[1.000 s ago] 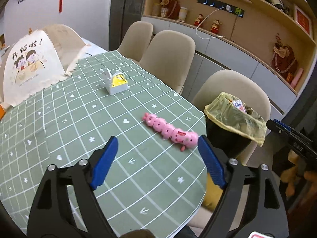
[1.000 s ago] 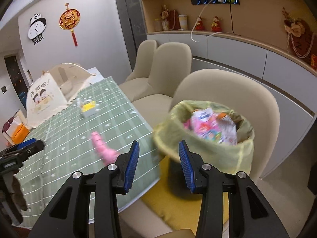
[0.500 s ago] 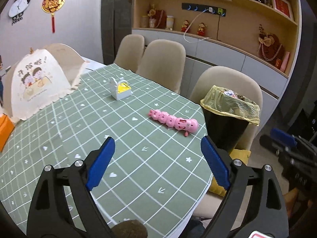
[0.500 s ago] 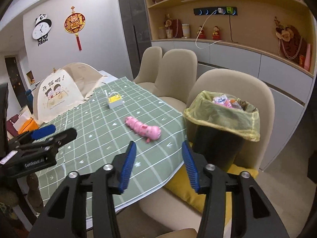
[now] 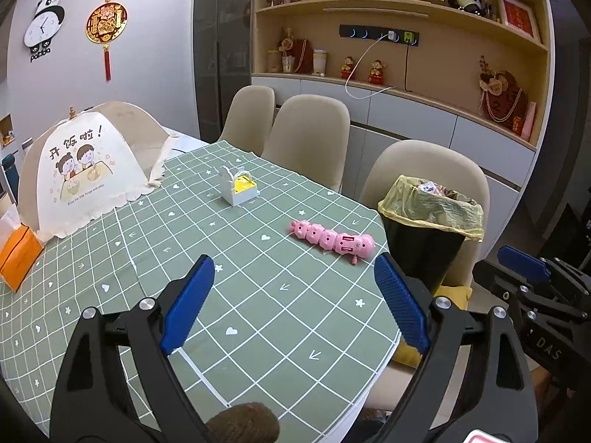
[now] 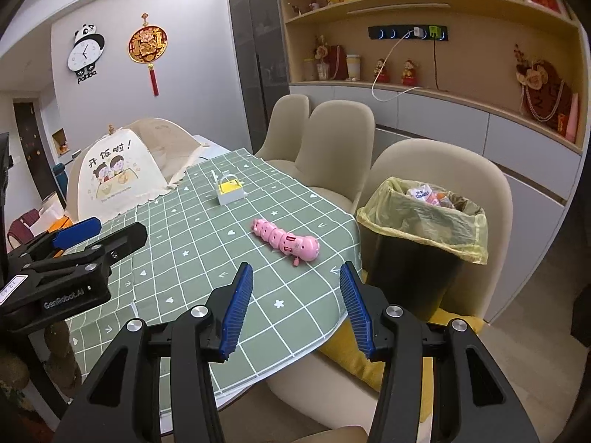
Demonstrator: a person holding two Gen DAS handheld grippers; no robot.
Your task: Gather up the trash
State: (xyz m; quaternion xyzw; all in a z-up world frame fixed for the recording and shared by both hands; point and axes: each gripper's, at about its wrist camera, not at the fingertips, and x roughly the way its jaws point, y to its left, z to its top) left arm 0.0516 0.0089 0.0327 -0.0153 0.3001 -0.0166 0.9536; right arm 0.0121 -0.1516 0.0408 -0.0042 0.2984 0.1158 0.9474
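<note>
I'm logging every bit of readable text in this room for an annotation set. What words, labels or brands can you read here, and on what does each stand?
"开饭啦!" on the food cover; the small line under its cartoon is too small to read.
"panda" under the panda clock.
"GenRobot.AI" on the left gripper body.
"DAS" on the right gripper body.
Wrappers in the trash bin, the red wall ornament and the red framed picture: unreadable.
</note>
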